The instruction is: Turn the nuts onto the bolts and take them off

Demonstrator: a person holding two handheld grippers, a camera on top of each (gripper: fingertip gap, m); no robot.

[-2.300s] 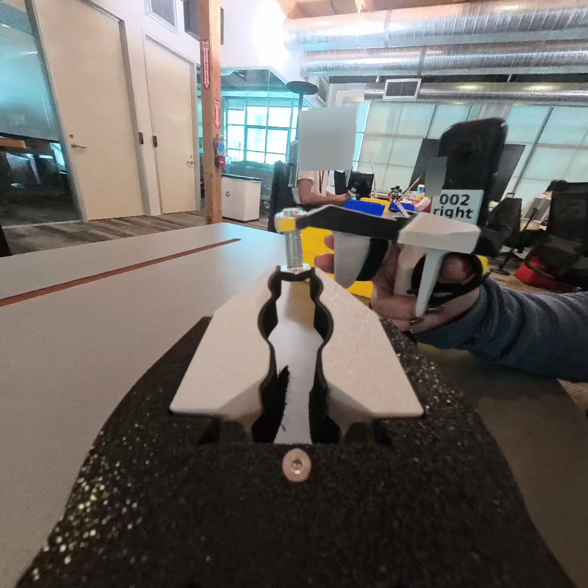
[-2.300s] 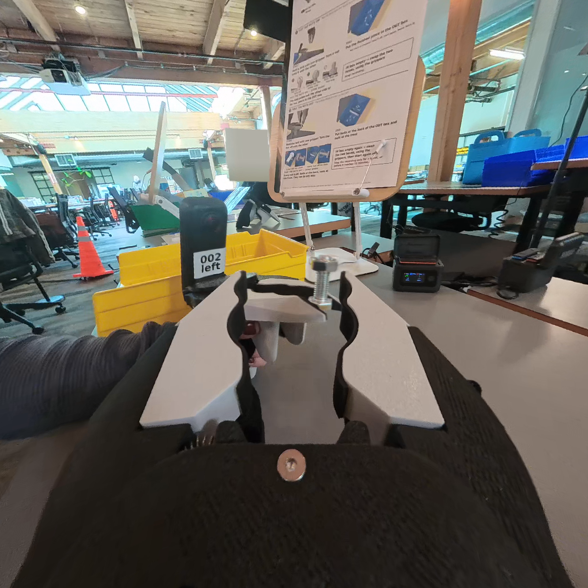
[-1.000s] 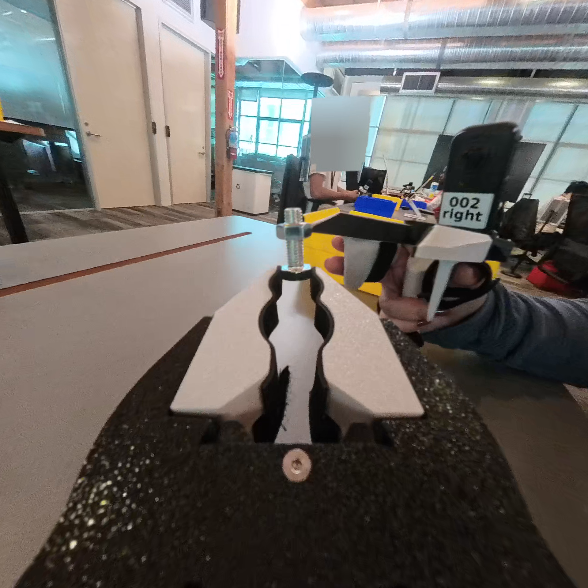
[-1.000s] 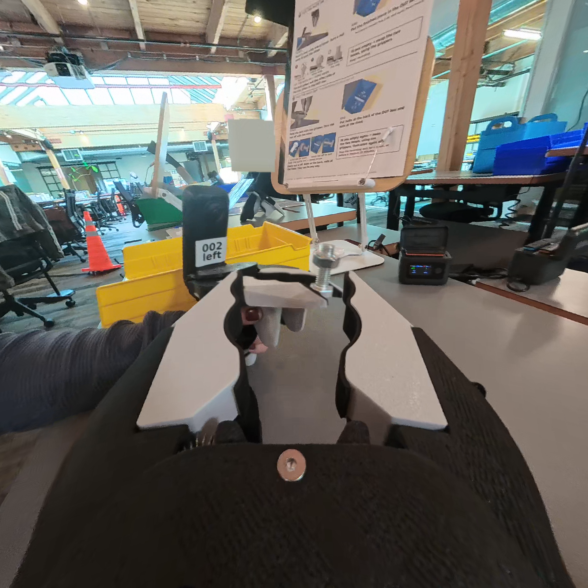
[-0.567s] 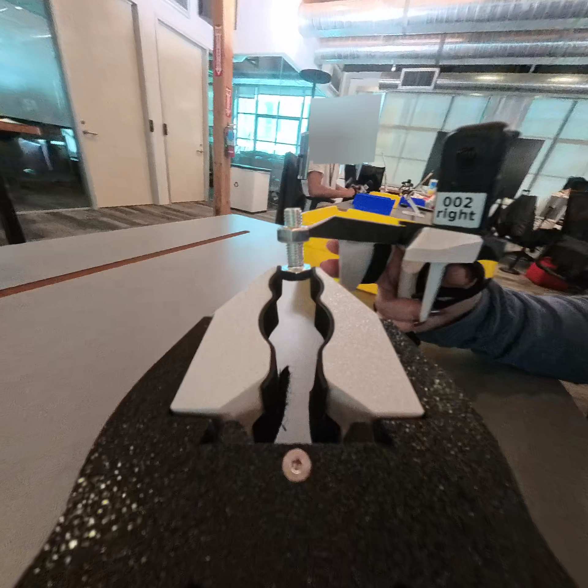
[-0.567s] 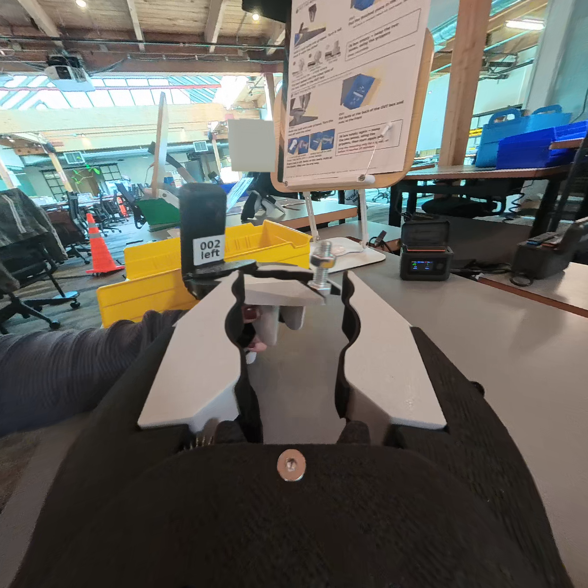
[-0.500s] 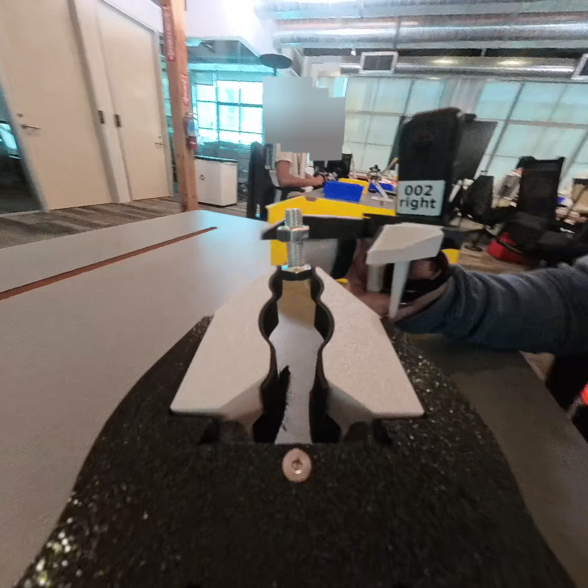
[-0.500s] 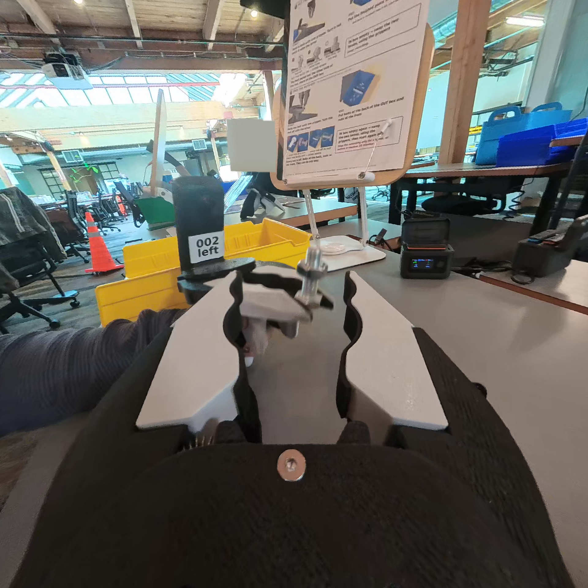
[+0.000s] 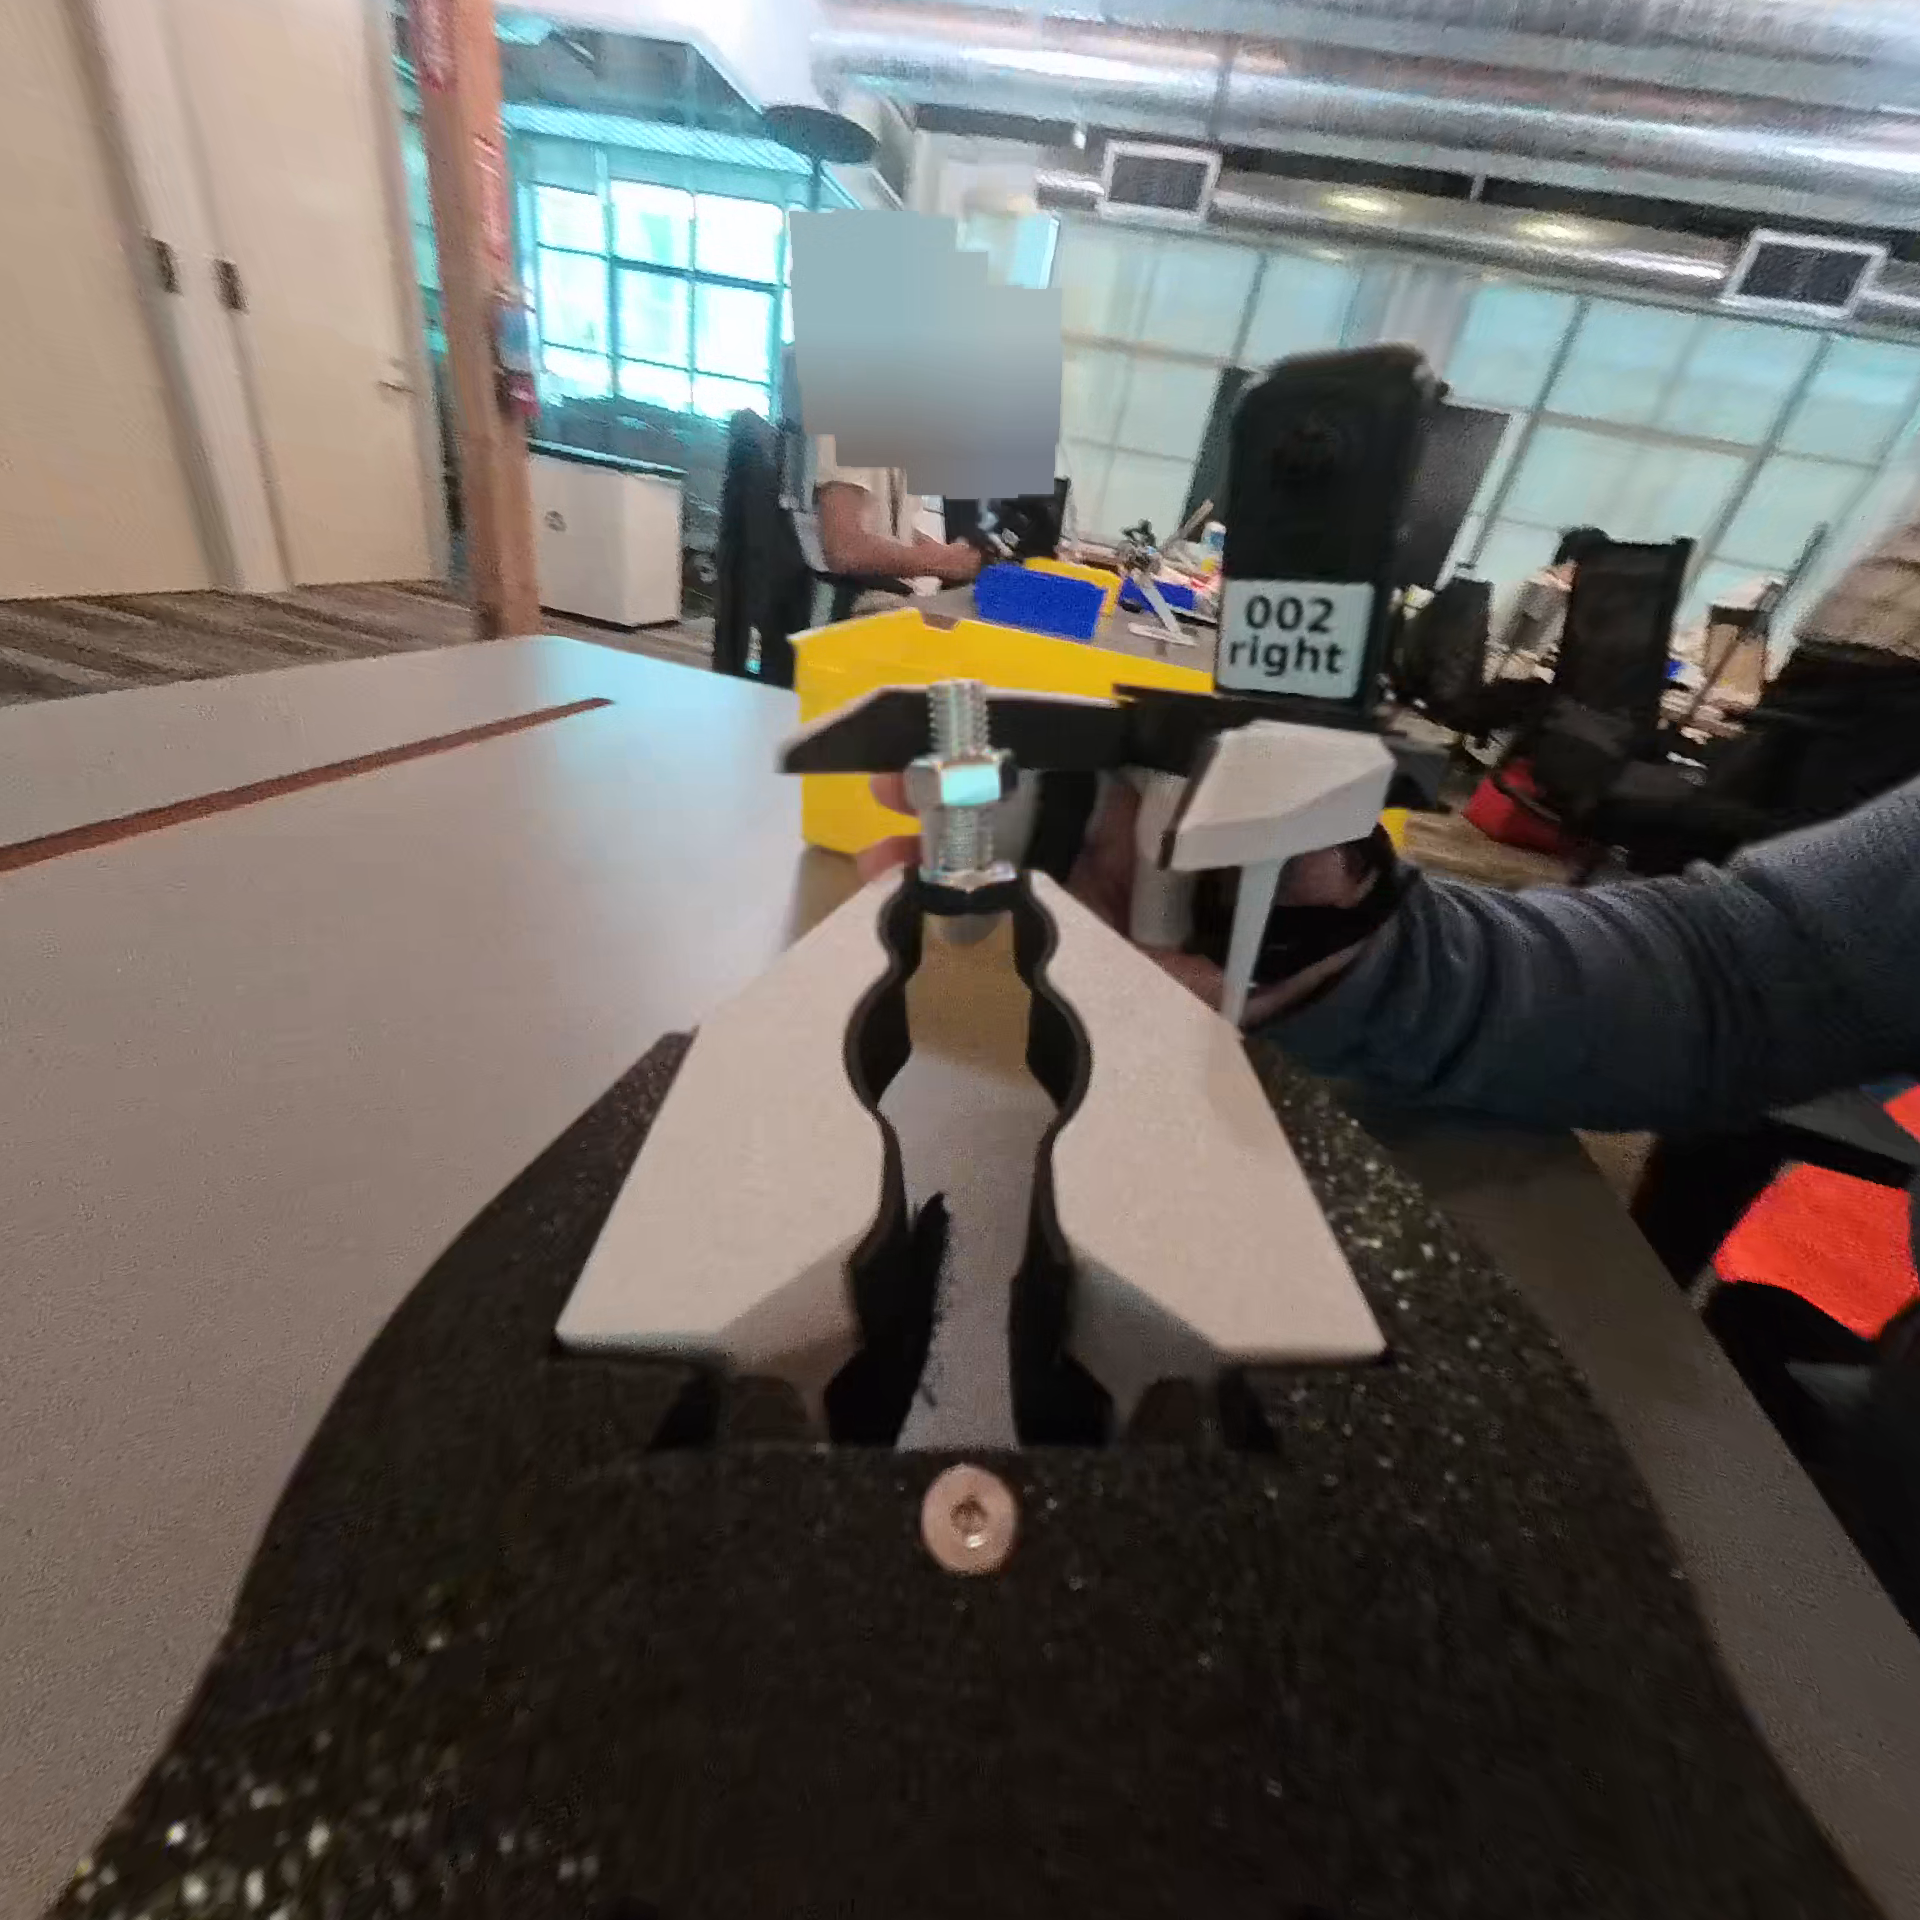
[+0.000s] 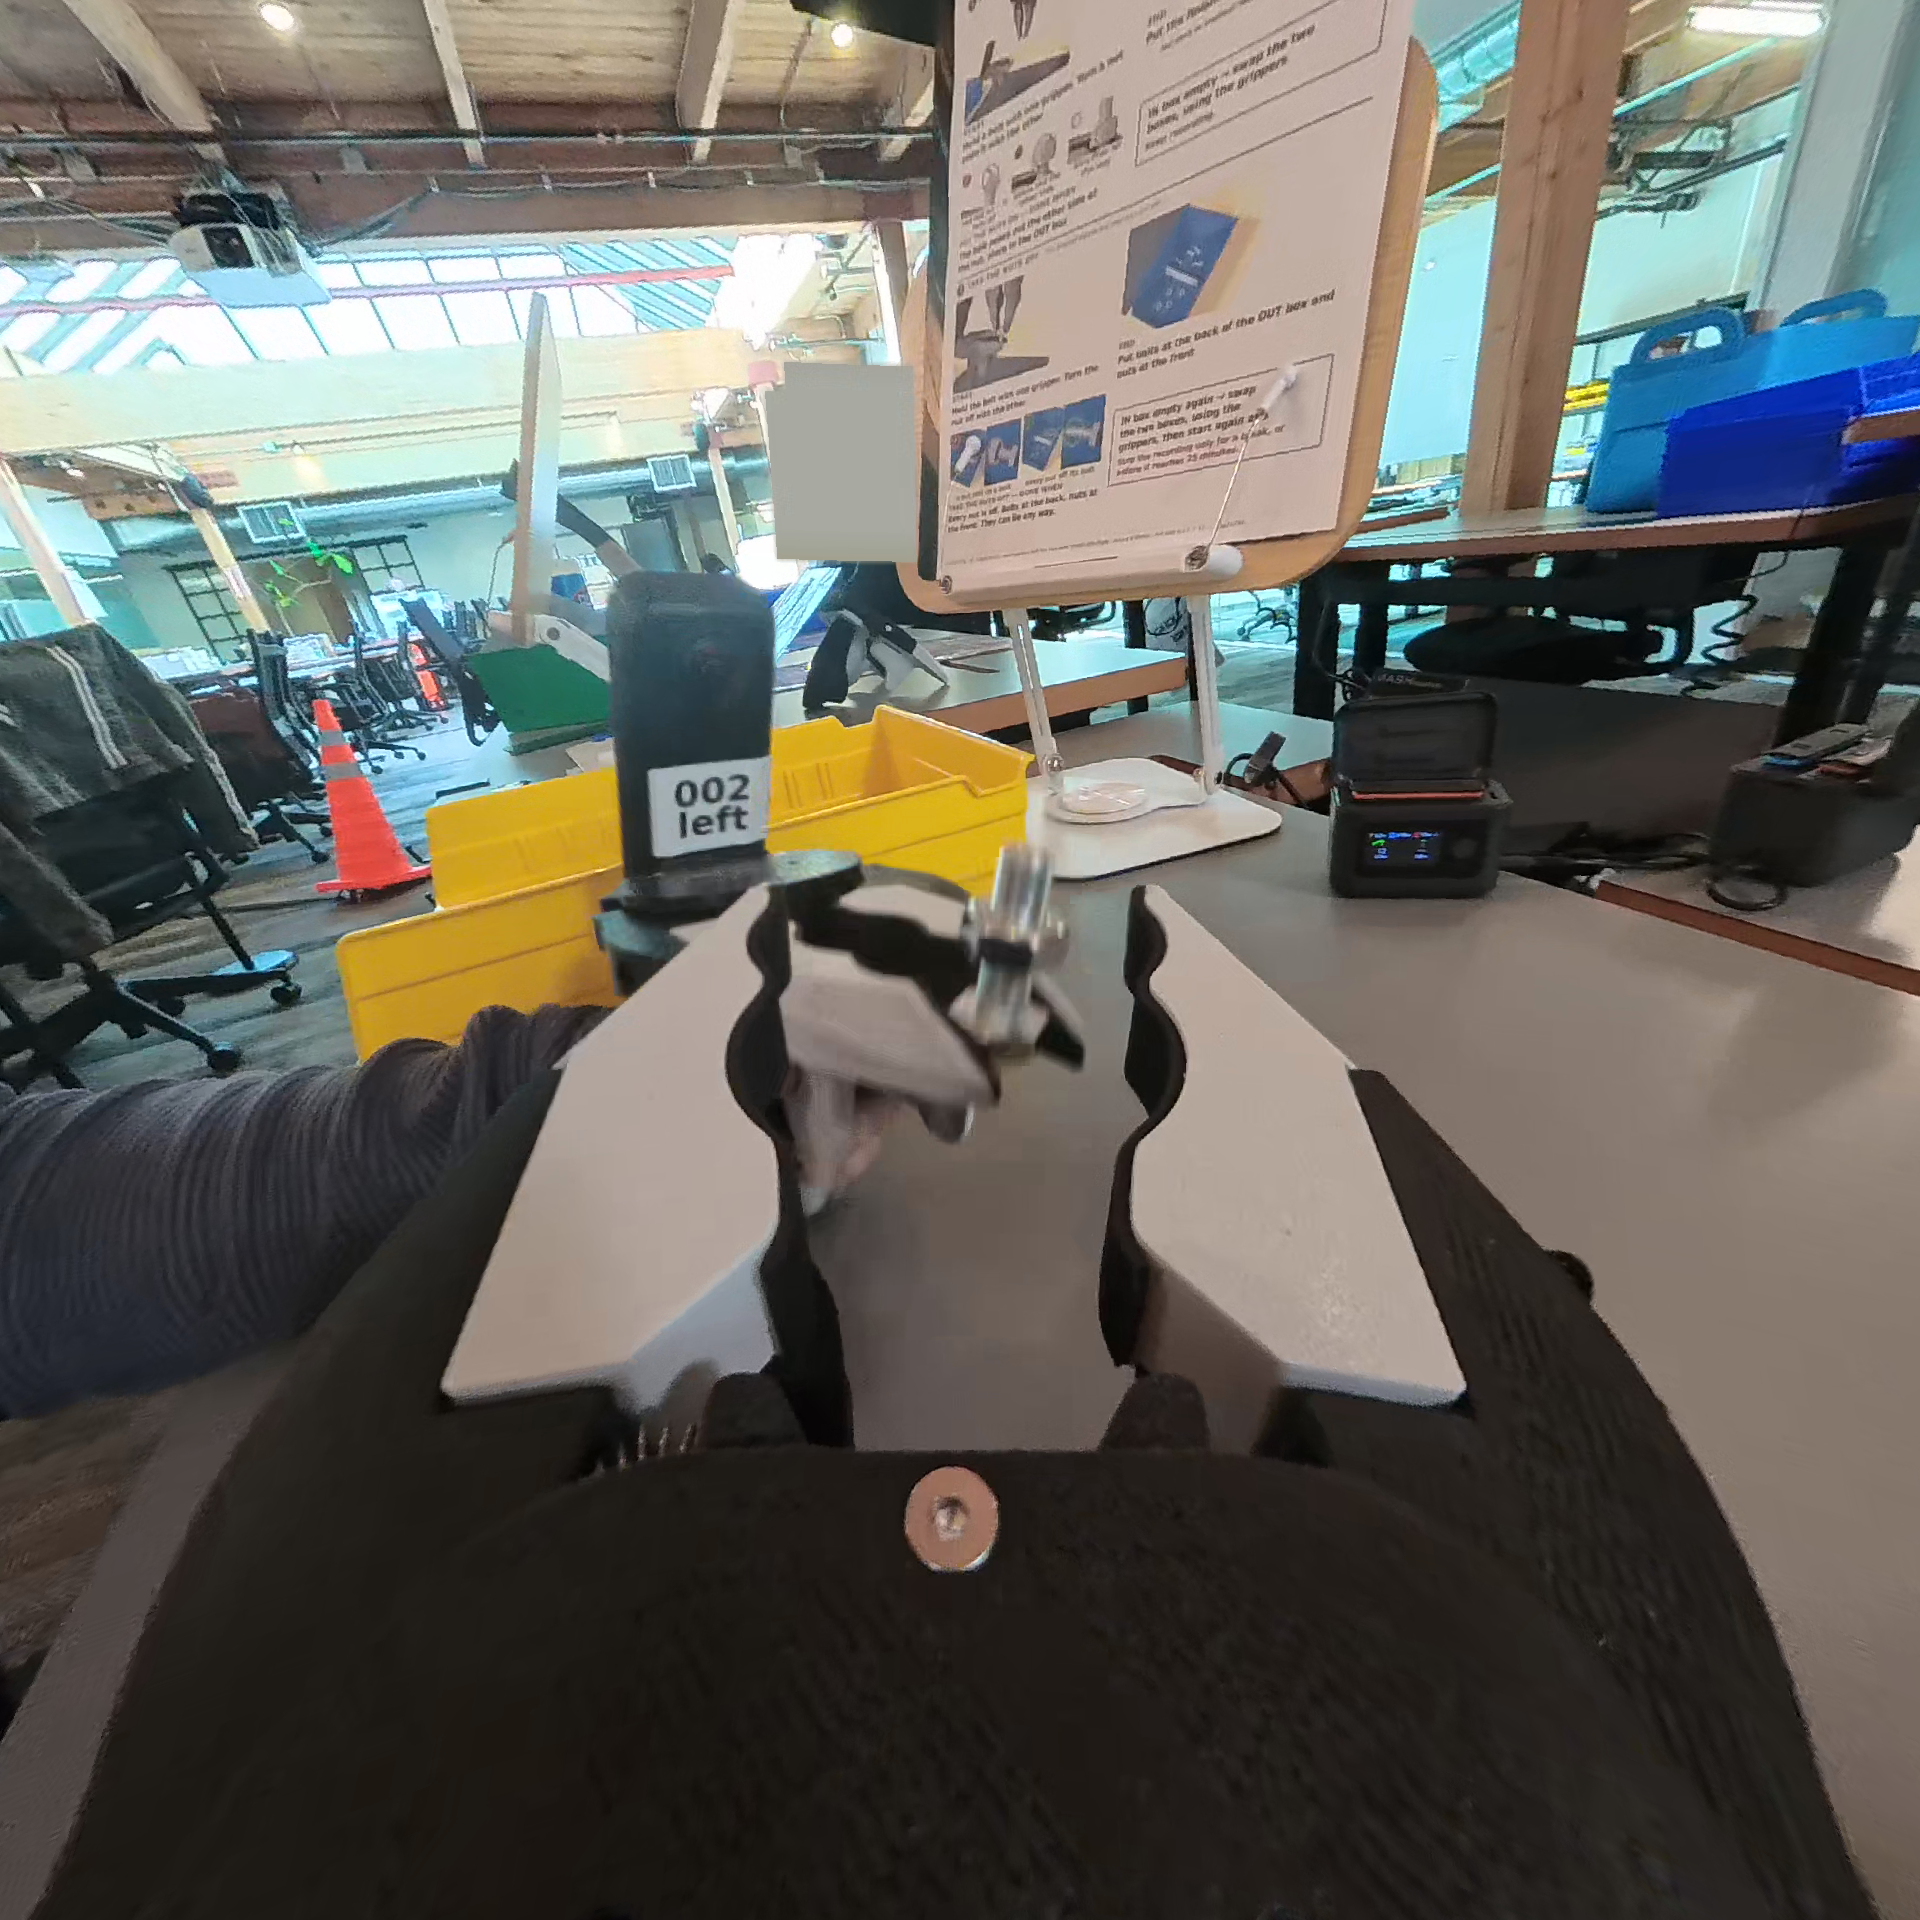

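Left wrist view: left tool [image 9: 961, 902] clamps the upright bolt [image 9: 958, 800], nut [image 9: 957, 781] mid-thread; right tool [image 10: 951, 1023], jaws spread, waits at 3 o'clock.

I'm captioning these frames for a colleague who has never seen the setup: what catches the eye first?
Dead centre, the left tongs pinch a silver bolt upright by its head, a nut partway down the thread. The right tongs stand open around it, with a bright yellow bin just behind on the grey table.
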